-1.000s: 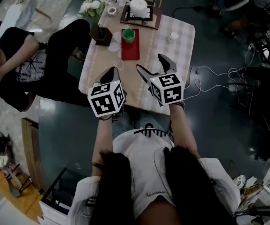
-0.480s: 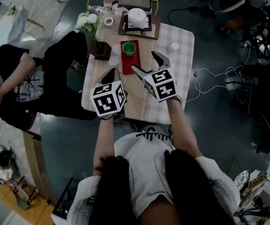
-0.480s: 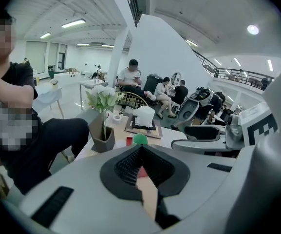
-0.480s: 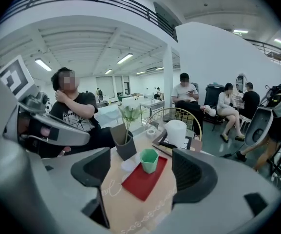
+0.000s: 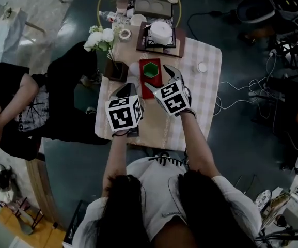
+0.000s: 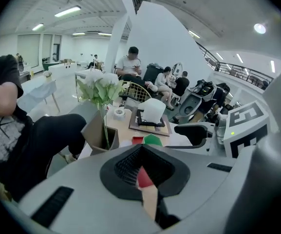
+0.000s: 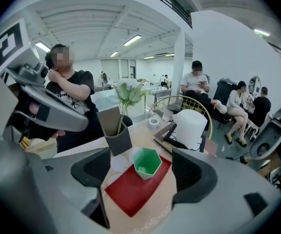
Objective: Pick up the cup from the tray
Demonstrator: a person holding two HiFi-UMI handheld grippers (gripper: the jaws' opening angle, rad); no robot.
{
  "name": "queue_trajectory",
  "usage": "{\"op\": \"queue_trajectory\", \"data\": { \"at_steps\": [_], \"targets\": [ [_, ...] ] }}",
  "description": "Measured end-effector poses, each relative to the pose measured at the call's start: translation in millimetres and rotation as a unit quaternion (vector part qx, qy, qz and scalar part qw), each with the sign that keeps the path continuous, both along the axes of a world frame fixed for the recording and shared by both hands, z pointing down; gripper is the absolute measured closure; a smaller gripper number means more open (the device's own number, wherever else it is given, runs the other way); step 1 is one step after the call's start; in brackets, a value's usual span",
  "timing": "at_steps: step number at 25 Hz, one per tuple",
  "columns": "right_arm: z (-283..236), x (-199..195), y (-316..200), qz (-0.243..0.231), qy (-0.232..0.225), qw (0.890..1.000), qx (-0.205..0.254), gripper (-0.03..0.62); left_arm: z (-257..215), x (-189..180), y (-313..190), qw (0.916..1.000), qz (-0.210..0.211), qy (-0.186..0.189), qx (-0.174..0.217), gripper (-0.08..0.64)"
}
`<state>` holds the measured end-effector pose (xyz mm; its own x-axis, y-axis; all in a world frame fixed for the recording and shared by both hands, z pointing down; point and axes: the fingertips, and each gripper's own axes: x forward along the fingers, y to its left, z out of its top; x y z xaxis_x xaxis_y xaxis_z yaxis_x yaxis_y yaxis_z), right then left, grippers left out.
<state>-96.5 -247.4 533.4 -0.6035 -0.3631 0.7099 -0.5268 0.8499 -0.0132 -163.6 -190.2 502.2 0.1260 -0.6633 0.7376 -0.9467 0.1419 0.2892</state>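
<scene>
One cloth-covered table (image 5: 204,103) carries everything here, and toward its far-left part lies a red tray (image 7: 128,193), set lengthwise away from the person so that it opens straight toward both grippers. On the left of the tray stands a dark pot of white flowers (image 5: 112,66), close enough that a reach from that side would likely brush it — a fair reason for the approach to come from the near right instead. The right gripper (image 7: 144,175) is held low over the near end of the tray with its jaws spread wide, and its own view looks between them at the cup; they flank it in that line of sight but touch nothing, and the gap looks ample for the cup's width. The left gripper (image 6: 143,180) hangs at the near-left, over the table beside the tray, with its jaws pressed together on nothing, seemingly parked out of the way. The cup (image 7: 147,163) — green, six-sided, upright and apparently empty — sits at the far end of the tray, not yet grasped; the reach appears to be closing in.
</scene>
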Motion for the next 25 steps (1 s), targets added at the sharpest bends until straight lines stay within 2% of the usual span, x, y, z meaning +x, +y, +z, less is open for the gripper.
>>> {"op": "queue_trajectory", "data": {
  "at_steps": [7, 15, 18, 19, 25],
  "targets": [
    [44, -18, -19, -0.036, 0.061, 0.997, -0.009, 0.213, 25, -9, -23, 0.9995, 0.022, 0.011, -0.021, 0.552],
    [84, -21, -27, -0.073, 0.131, 0.988, -0.034, 0.215, 41, -12, -37, 0.9983, 0.037, 0.03, -0.032, 0.552],
    [91, -23, -24, -0.078, 0.133, 0.987, -0.051, 0.222, 44, -12, -39, 0.9979, 0.04, 0.035, -0.036, 0.552],
    [92, -23, -25, -0.074, 0.13, 0.987, -0.053, 0.258, 45, -13, -39, 0.9979, 0.04, 0.036, -0.037, 0.552],
    [92, -25, -27, -0.068, 0.132, 0.987, -0.06, 0.268, 47, -15, -40, 0.9978, 0.037, 0.039, -0.038, 0.552]
  ]
}}
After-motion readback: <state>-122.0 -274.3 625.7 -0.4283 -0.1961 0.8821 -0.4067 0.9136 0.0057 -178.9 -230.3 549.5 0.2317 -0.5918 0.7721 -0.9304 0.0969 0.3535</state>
